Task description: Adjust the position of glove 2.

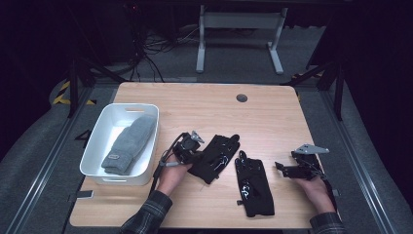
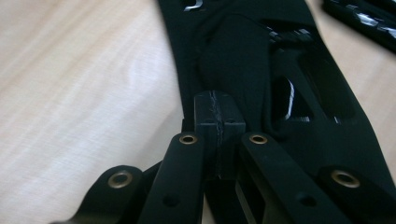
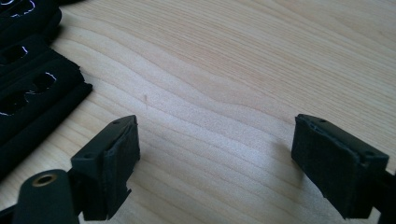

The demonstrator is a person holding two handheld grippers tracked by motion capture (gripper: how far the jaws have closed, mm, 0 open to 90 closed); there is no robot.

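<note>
Two black gloves with shiny print lie near the table's front. My left gripper (image 1: 195,155) is at the near edge of the left black glove (image 1: 216,156). In the left gripper view my left gripper (image 2: 219,122) has its jaws pressed together, with that glove's (image 2: 243,56) fabric bunched around the tips. The second black glove (image 1: 253,186) lies flat to the right and also appears in the left gripper view's top right corner (image 2: 364,18). My right gripper (image 1: 281,168) stands open over bare wood to its right. In its own view my right gripper (image 3: 217,140) has wide-apart jaws, with that glove (image 3: 28,88) at the left edge.
A white plastic bin (image 1: 97,141) stands at the table's left and holds a grey knitted mitten (image 1: 126,144). A round cable hole (image 1: 241,98) sits near the far edge. Beyond the table are a white desk frame (image 1: 238,22) and cables on the floor.
</note>
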